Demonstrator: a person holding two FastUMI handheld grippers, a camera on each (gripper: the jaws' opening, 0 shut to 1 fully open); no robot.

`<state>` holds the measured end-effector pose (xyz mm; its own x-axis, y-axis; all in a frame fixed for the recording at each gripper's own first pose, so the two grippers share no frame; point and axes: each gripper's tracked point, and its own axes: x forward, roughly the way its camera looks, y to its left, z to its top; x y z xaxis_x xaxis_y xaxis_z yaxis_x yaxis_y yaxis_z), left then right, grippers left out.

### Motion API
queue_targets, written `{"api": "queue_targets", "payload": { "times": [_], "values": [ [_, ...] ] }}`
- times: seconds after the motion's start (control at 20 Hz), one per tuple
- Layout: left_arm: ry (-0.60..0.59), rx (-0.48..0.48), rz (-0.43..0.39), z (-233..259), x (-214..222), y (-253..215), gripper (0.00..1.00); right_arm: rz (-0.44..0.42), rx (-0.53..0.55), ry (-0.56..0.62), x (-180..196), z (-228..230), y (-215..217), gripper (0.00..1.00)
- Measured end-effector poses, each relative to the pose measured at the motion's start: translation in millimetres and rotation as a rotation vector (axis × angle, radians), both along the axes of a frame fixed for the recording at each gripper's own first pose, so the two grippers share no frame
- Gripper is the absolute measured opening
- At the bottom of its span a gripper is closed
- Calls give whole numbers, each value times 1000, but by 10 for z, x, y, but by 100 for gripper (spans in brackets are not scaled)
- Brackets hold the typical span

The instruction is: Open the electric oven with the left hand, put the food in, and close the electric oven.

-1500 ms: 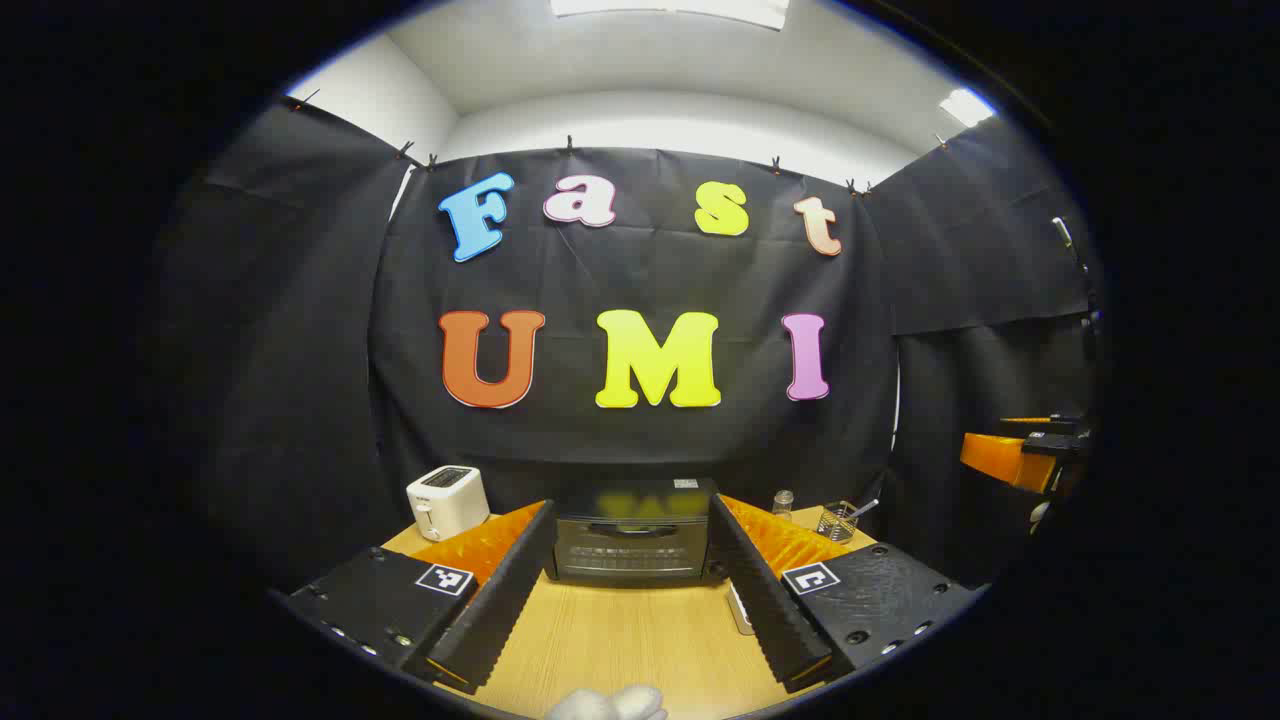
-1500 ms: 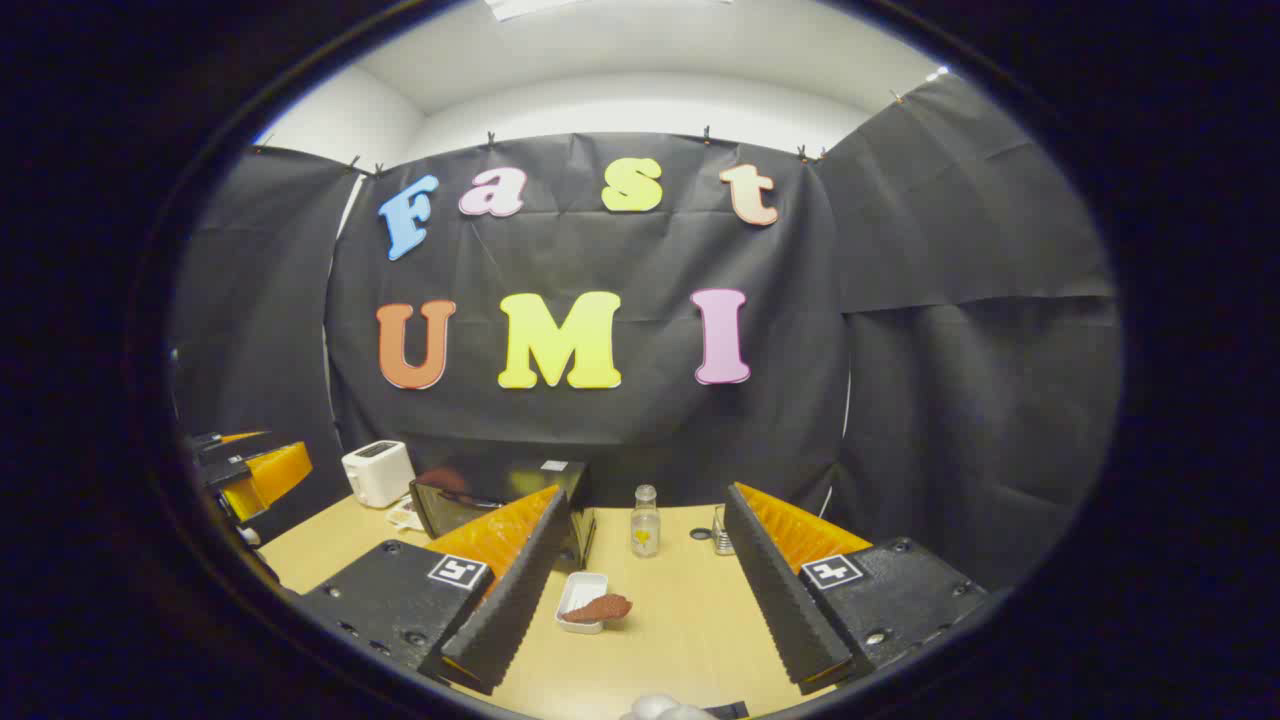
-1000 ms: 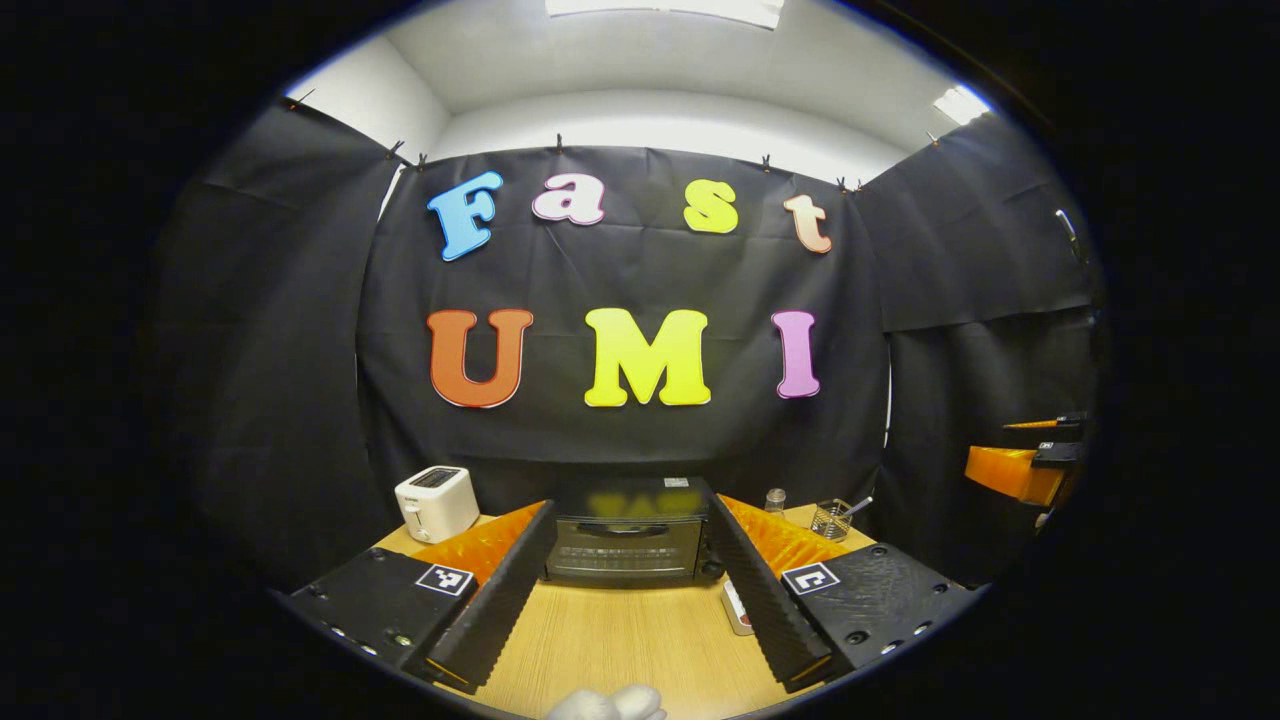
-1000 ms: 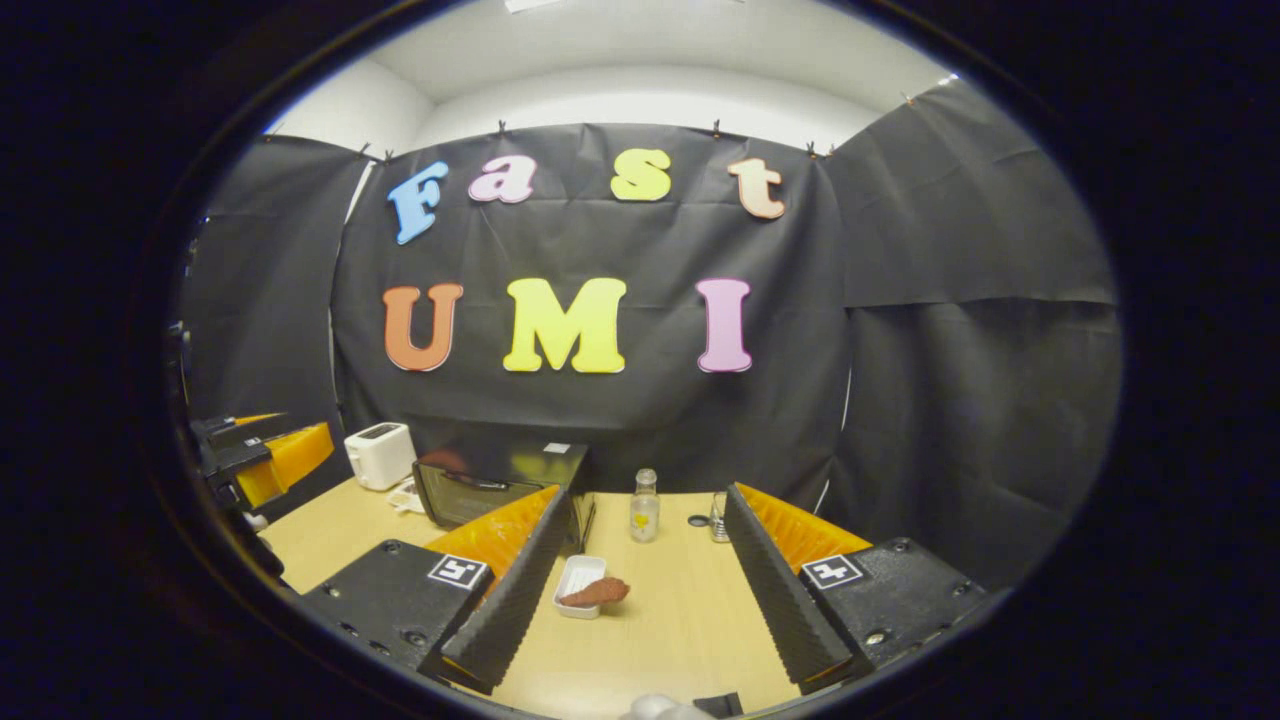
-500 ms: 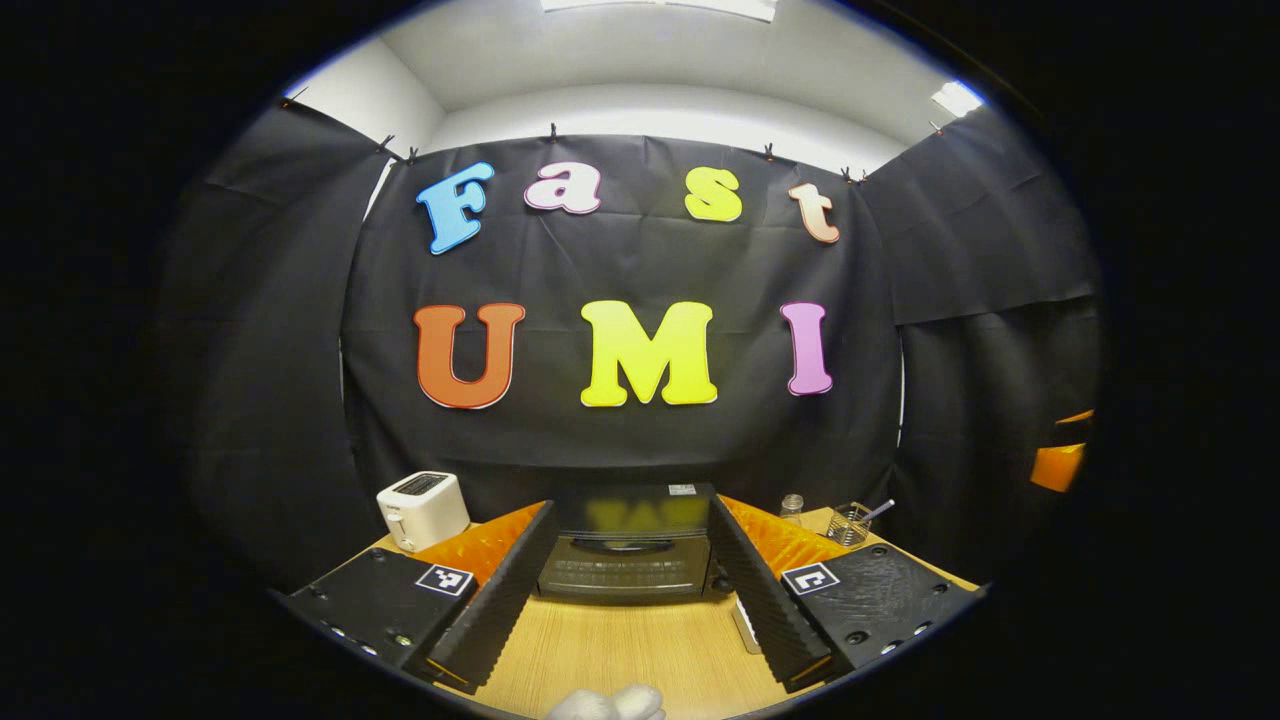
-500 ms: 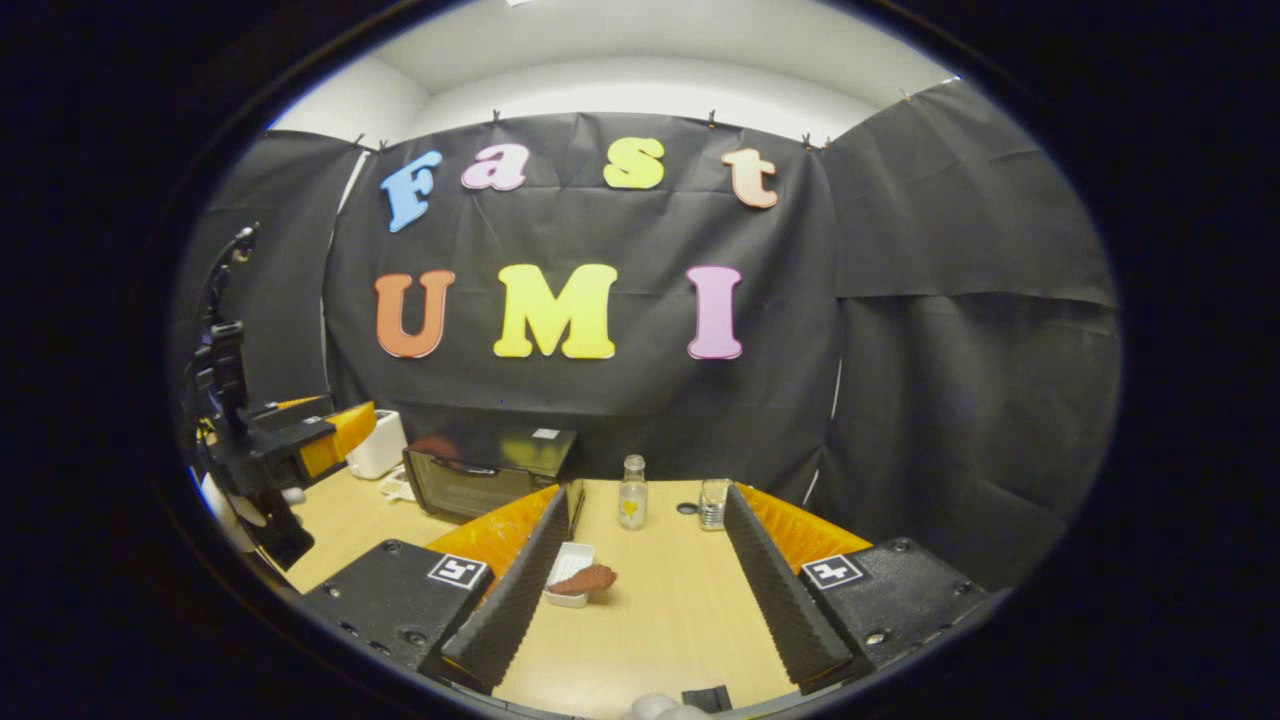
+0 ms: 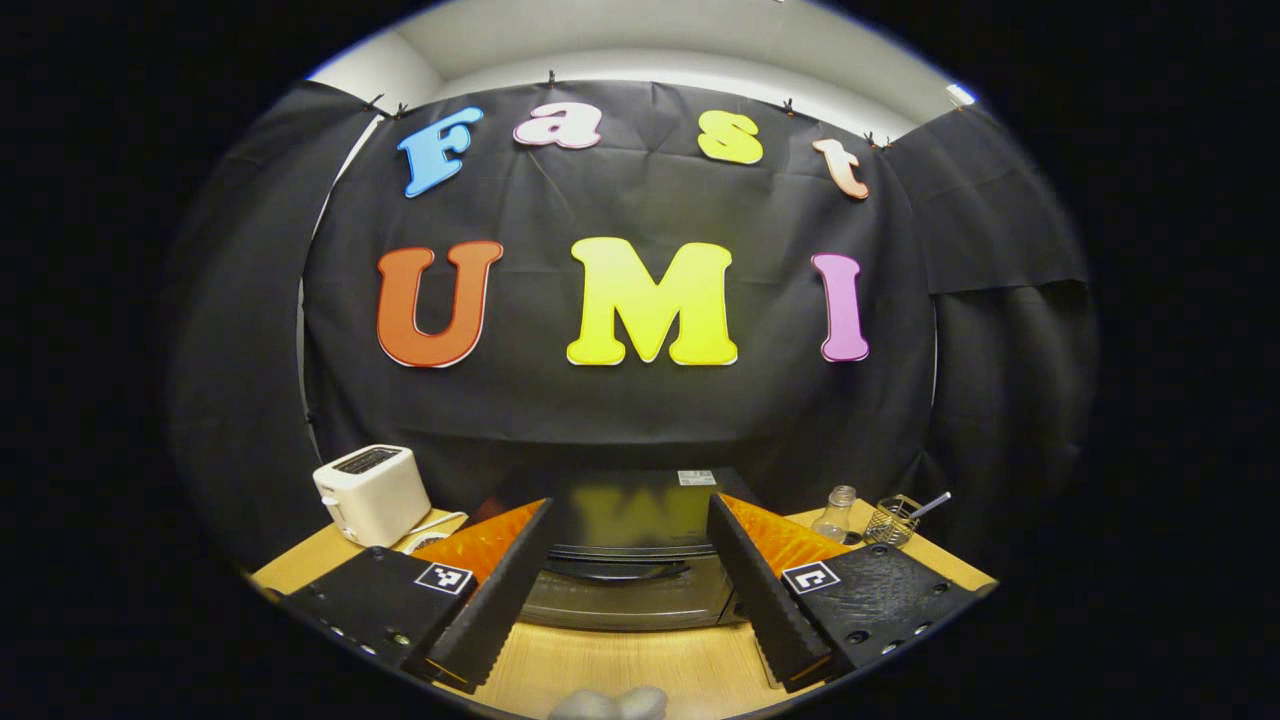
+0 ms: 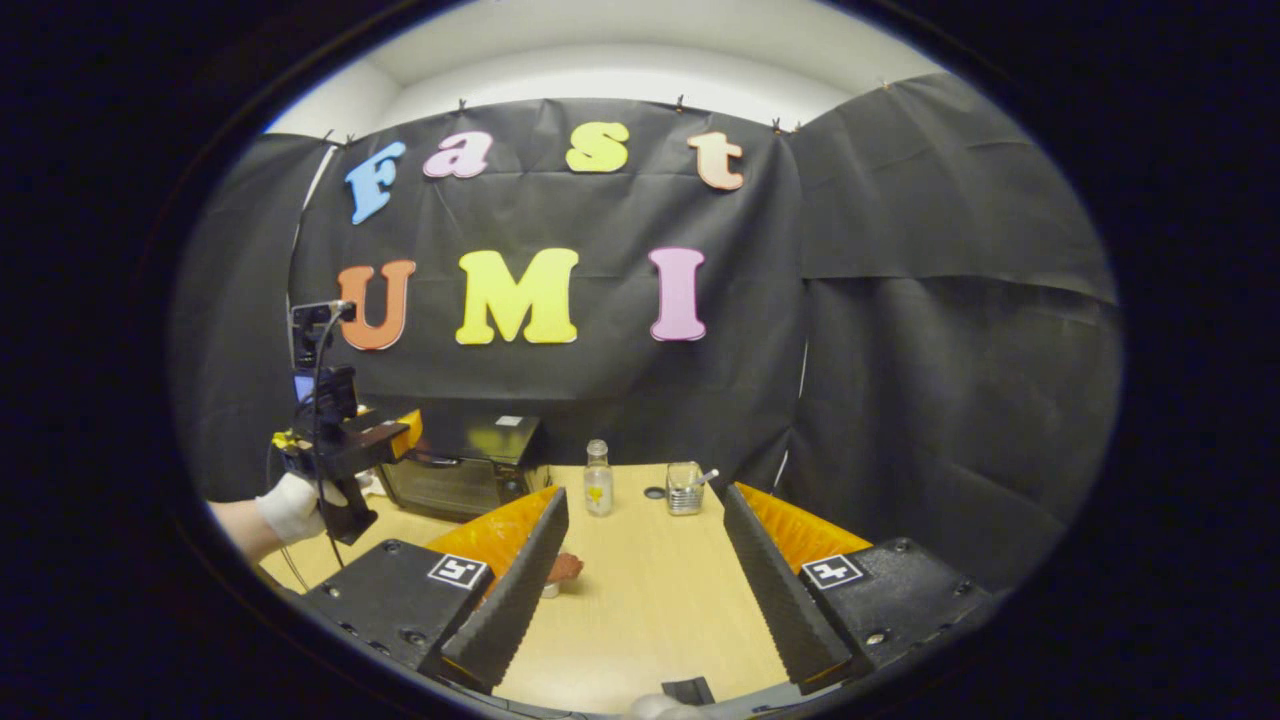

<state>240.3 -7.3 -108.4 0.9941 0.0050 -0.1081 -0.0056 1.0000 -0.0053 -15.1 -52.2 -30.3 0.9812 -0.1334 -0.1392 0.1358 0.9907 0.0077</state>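
The black electric oven (image 7: 630,560) stands close ahead in the left gripper view, door shut, its handle (image 7: 625,570) across the top of the door. My left gripper (image 7: 630,505) is open, its two fingers reaching along either side of the oven front. In the right gripper view the oven (image 8: 460,470) sits at the left, with the left gripper (image 8: 400,432) in a white-gloved hand (image 8: 290,505) just in front of it. The reddish-brown food (image 8: 566,566) lies in a small white dish, half hidden behind one finger of my open right gripper (image 8: 645,497).
A white toaster (image 7: 370,492) stands left of the oven. A small glass bottle (image 8: 598,480), a glass in a wire holder (image 8: 685,487) and a small dark disc (image 8: 655,492) sit at the back of the wooden table (image 8: 650,600).
The left gripper has moved forward, so the oven looms larger between its fingers. In the right gripper view the food dish has slid behind the left-hand finger.
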Motion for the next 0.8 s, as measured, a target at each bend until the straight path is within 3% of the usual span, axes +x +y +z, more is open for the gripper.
{"api": "queue_targets", "payload": {
  "times": [0.25,0.5,0.6,0.8],
  "values": [
    [77,31,26,-463,392,107,97,-53,12,23,-20,-47,-165,99],
    [167,65,18,-838,468,172,97,-75,24,31,-45,-71,-223,99],
    [135,109,-1,-794,486,173,99,-71,34,35,-37,-90,-202,99],
    [146,89,-14,-826,431,174,96,-52,45,37,-43,-122,-120,99]
  ]
}}
